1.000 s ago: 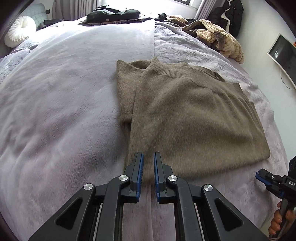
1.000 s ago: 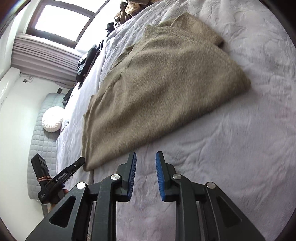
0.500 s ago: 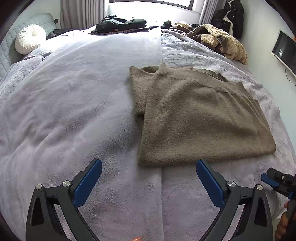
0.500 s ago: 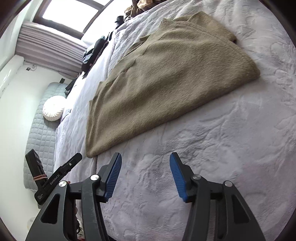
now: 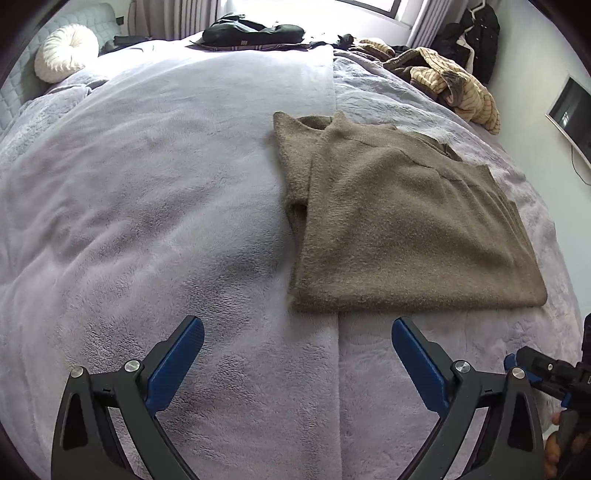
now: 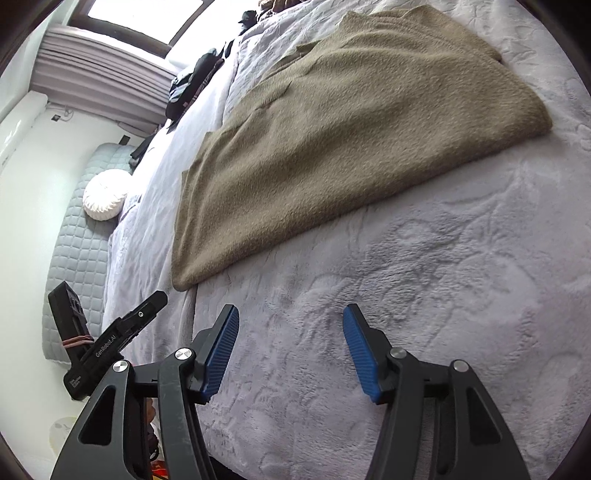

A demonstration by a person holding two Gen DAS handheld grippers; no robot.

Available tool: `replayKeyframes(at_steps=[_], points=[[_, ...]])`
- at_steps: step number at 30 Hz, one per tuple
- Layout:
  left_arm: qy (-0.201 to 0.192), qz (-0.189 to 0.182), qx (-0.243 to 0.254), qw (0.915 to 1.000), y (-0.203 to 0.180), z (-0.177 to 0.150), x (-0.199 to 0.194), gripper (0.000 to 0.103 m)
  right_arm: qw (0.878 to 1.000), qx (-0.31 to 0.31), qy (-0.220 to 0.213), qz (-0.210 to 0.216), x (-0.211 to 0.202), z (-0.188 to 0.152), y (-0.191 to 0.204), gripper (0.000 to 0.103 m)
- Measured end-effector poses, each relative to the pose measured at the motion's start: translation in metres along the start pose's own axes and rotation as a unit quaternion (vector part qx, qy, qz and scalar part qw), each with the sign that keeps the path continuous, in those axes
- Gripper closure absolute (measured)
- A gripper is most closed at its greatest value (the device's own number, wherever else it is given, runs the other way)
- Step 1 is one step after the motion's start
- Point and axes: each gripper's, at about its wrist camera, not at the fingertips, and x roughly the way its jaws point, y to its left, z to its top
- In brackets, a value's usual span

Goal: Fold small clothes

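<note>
A folded olive-brown sweater (image 5: 402, 225) lies flat on the lilac bedspread (image 5: 147, 206), its near hem just beyond my left gripper (image 5: 295, 328). That gripper stands wide open over the blanket with nothing between its blue pads. In the right wrist view the same sweater (image 6: 354, 133) stretches from the middle to the upper right. My right gripper (image 6: 290, 314) is open above bare blanket, short of the sweater's near edge, and holds nothing. The right gripper (image 5: 546, 373) also shows at the lower right of the left wrist view, a hand on its handle; the left gripper (image 6: 110, 339) shows at the lower left of the right wrist view.
A round white cushion (image 5: 64, 53) rests by the quilted headboard. Dark clothes (image 5: 255, 31) and a tan striped garment (image 5: 454, 85) are heaped along the far side of the bed. A screen (image 5: 570, 114) hangs on the right wall.
Both grippers went from nearly shut to open and pulled back from the sweater's near hem, which now lies free on the bed.
</note>
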Motion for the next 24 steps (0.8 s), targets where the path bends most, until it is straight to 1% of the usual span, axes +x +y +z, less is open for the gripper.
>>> replayKeyframes(at_steps=[3, 8, 11, 14, 16, 19, 22, 23, 24], points=[[0.001, -0.002, -0.007, 1.0, 0.006, 0.001, 0.002, 0.001, 1.0, 0.004, 0.008, 0.009, 0.008, 0.002, 0.004, 0.04], [0.008, -0.008, -0.015, 0.9998, 0.019, 0.004, 0.008, 0.001, 0.999, 0.015, 0.021, 0.036, 0.029, 0.01, 0.017, 0.04], [0.005, -0.015, -0.035, 0.9993, 0.03, 0.008, 0.009, 0.001, 0.998, 0.02, 0.025, 0.054, 0.045, 0.014, 0.024, 0.04], [0.006, -0.041, -0.064, 0.9971, 0.041, 0.013, 0.011, 0.001, 0.996, 0.033, 0.03, 0.077, 0.068, 0.018, 0.033, 0.04], [0.005, -0.054, -0.074, 0.9958, 0.045, 0.016, 0.012, 0.001, 0.994, 0.04, 0.028, 0.096, 0.084, 0.024, 0.04, 0.04], [-0.002, -0.077, -0.083, 0.9936, 0.05, 0.022, 0.014, 0.001, 0.992, 0.054, 0.013, 0.117, 0.104, 0.031, 0.052, 0.04], [0.001, -0.121, -0.1, 0.9876, 0.054, 0.027, 0.018, 0.001, 0.989, 0.078, 0.0, 0.125, 0.117, 0.035, 0.058, 0.04], [0.004, -0.143, -0.106, 0.9839, 0.054, 0.028, 0.021, 0.001, 0.988, 0.085, -0.005, 0.13, 0.119, 0.037, 0.058, 0.041], [0.007, -0.157, -0.11, 0.9814, 0.054, 0.029, 0.022, 0.001, 0.986, 0.092, -0.009, 0.141, 0.119, 0.04, 0.059, 0.049]])
